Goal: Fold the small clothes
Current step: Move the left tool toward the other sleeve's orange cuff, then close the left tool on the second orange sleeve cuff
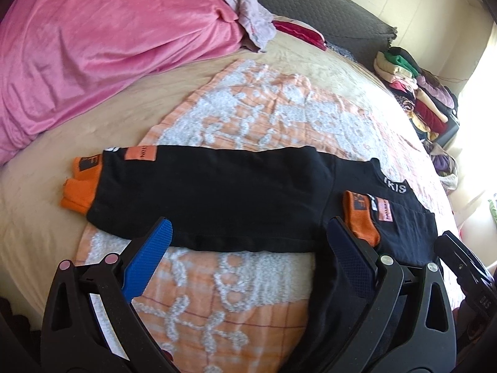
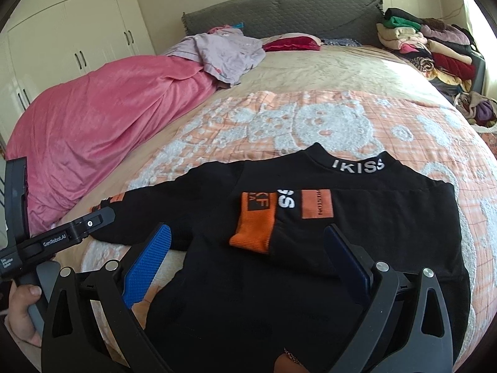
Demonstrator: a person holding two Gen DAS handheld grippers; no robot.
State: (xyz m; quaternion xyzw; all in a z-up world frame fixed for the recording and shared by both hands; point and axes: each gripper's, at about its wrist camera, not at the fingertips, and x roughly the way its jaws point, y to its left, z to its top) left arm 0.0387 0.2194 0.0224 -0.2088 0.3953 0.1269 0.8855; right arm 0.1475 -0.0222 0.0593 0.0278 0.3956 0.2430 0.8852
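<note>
Left wrist view first: the black shirt lies flat on the orange-and-white blanket on the bed, one sleeve stretched out leftward, its orange cuff reaching onto the bare sheet. The other sleeve is folded in across the body, its orange cuff just beside the right-hand finger. The left gripper hangs released, jaws spread wide over the shirt's near edge, grasping nothing. Only this view catches the full stretched sleeve. A pink quilt is heaped up on the far left.

Over to the right wrist view: here the collar lettering reads clearly on the shirt, and the folded cuff sits mid-chest. The right gripper is also released, jaws wide above the shirt body, gripping nothing. This view alone shows the left hand wrapped round its gripper's handle at lower left, plus white wardrobes and stacked clothes beside the headboard.
</note>
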